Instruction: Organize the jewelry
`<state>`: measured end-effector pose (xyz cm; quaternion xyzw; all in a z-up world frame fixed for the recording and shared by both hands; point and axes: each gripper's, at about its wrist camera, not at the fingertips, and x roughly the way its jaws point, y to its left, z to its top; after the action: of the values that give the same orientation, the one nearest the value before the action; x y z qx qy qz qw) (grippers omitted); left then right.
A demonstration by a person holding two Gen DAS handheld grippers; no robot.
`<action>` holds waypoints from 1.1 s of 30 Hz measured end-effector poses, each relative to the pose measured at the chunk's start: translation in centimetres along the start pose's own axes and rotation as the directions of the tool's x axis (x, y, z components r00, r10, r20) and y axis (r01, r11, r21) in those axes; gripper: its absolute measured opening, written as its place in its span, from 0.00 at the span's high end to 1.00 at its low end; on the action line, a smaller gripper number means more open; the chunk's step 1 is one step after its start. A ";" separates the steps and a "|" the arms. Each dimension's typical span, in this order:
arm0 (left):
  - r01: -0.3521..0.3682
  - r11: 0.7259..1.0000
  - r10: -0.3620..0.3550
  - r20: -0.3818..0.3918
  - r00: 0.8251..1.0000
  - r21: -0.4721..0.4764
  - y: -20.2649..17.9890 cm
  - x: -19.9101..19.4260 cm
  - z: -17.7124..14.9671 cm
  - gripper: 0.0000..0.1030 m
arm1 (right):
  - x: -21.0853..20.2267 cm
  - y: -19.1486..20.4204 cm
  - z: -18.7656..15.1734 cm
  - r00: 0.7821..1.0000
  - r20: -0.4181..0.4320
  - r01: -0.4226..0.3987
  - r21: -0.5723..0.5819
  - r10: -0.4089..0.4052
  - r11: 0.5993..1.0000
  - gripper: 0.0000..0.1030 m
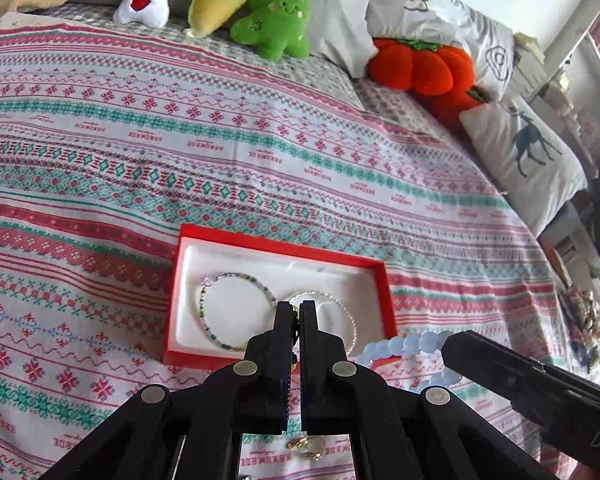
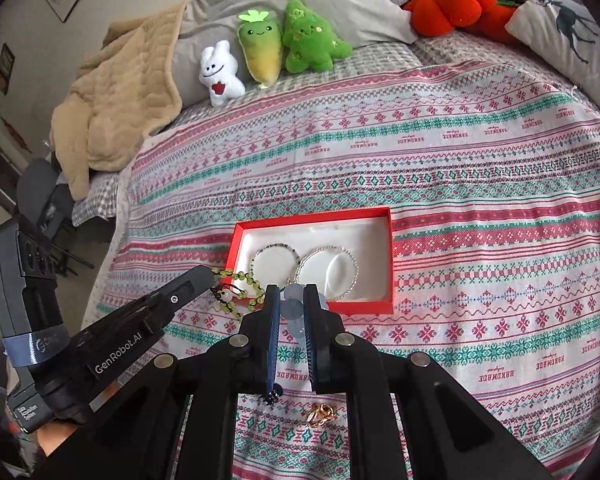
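We observed the left claw (image 1: 295,308) clamped on a green bead bracelet (image 2: 242,280). The right claw (image 2: 291,294) gripped a pale blue bead bracelet (image 1: 404,346); the red box (image 2: 390,256) lay just beyond both claws on the bed (image 2: 460,160).

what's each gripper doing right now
left gripper: shut on the green bead bracelet.
right gripper: shut on the pale blue bead bracelet.

A bed's patterned cloth (image 2: 460,168) carries a red box (image 2: 382,216), gold earrings (image 2: 320,414) and plush toys (image 2: 260,52).
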<state>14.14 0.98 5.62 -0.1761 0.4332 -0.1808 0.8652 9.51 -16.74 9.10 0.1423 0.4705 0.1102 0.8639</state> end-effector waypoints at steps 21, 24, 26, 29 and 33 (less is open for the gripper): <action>-0.181 0.983 0.182 -0.015 0.983 0.017 3.3 5.5 0.2 1.00 | 2.3 -1.3 2.4 0.998 0.054 -0.026 0.026 0.025 0.999 0.88; -0.183 0.983 0.184 -0.017 0.983 0.018 3.4 5.5 0.2 1.00 | 3.3 -0.3 2.3 0.997 0.048 -0.061 0.004 0.061 0.998 0.88; -0.185 0.982 0.185 -0.016 0.983 0.025 3.3 5.4 0.2 1.00 | 4.2 -0.2 2.2 0.998 0.039 -0.047 -0.005 0.048 0.999 0.88; -0.189 0.981 0.190 -0.012 0.982 0.043 3.0 5.5 0.2 1.00 | 5.6 -1.0 2.0 1.000 0.020 -0.010 0.004 0.010 1.000 0.88; -0.195 0.979 0.196 -0.007 0.981 0.061 2.5 5.6 0.2 1.00 | 6.4 -2.4 1.9 0.999 0.013 0.040 0.023 -0.040 0.999 0.88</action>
<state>17.84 0.62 0.69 -0.1053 0.4485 -0.1089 0.8809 14.62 -17.23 4.25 0.1434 0.4688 0.0867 0.8673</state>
